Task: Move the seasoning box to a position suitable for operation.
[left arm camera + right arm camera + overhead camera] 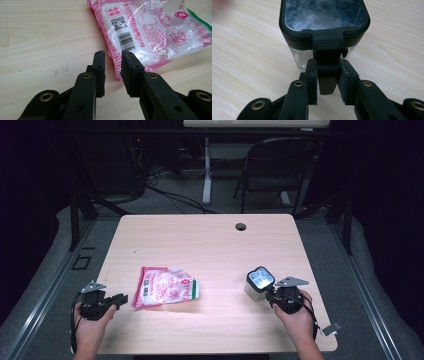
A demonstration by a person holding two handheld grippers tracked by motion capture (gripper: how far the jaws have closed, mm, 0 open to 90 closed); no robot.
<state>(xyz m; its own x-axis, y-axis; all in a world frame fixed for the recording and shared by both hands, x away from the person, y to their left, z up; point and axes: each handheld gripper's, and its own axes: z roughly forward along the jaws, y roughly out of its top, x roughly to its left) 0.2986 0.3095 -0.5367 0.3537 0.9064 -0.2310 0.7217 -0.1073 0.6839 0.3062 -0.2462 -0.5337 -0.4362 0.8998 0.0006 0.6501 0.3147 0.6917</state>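
Note:
A pink and clear plastic bag (165, 287) with red print lies flat on the left half of the wooden table (210, 245). My left gripper (122, 298) rests just left of it. In the left gripper view the bag (155, 27) has its near edge at the tips of my left gripper (113, 53), whose jaws stand apart without pressing on it. A clear container (259, 281) with a black-rimmed lid stands on the right half. My right gripper (328, 62) is shut on the container's black lid latch (328, 45), one pad against each side.
A round cable hole (241, 226) sits near the table's far edge. Beyond the table a folding chair (275, 165) and a white desk leg (206, 175) stand on the floor. A small metal clip (332, 327) lies at the table's near right corner.

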